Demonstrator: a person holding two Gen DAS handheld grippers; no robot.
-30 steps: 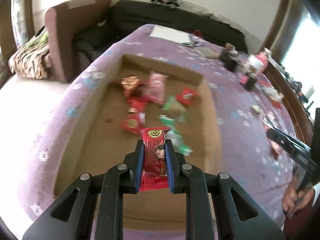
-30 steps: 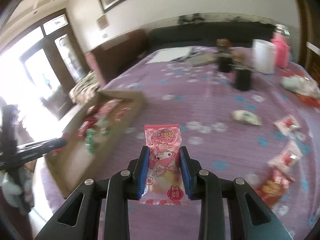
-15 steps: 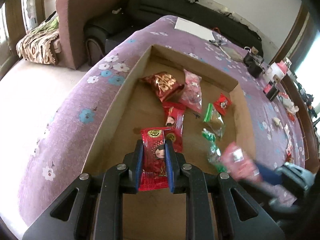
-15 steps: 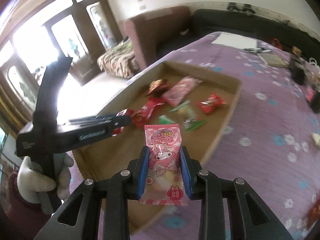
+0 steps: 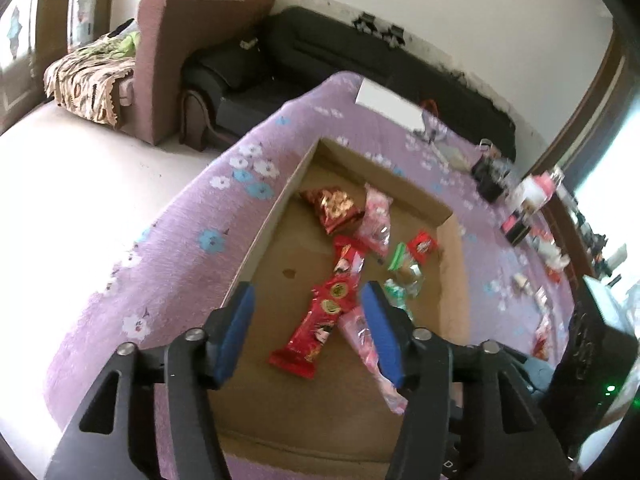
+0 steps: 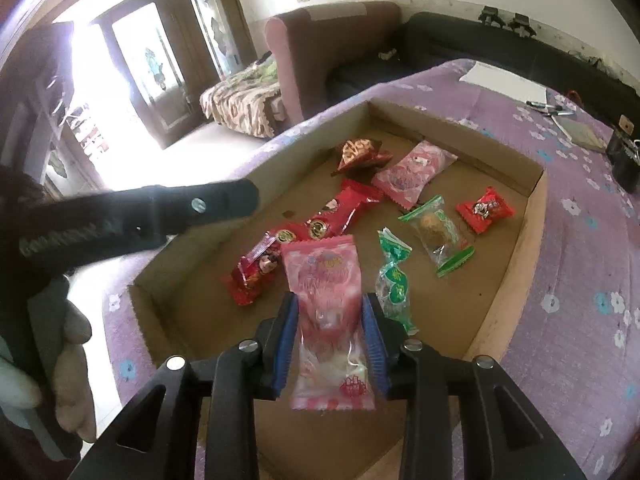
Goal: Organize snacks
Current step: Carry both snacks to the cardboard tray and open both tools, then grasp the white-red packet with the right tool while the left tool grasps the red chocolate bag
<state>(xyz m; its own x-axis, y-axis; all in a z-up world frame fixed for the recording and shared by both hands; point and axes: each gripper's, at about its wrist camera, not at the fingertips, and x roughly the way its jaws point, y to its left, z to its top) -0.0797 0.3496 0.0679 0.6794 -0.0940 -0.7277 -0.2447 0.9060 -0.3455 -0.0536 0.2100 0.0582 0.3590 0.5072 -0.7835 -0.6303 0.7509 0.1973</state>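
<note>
The left gripper (image 5: 308, 320) tilts down over the box (image 5: 264, 236), jaws just sprung wide, empty, the red packet (image 5: 316, 328) lying below. The right gripper (image 6: 330, 336) tilts down too, its jaws just easing apart around the blurred pink packet (image 6: 326, 304); contact is unclear.

A purple cloth (image 6: 580, 248) dotted with white and blue flowers is covering the worktop. The brown cardboard tray (image 6: 516, 248) is showing red packets (image 6: 485, 209), a green-edged clear one (image 6: 438, 236) and a pale pink one (image 6: 414, 170). The right gripper (image 6: 330, 344), black with blue pads, is showing a pink and white packet (image 6: 326, 320). The left gripper (image 5: 308, 332) is wearing the same black and blue above a red packet (image 5: 316, 328) with gold seals.
</note>
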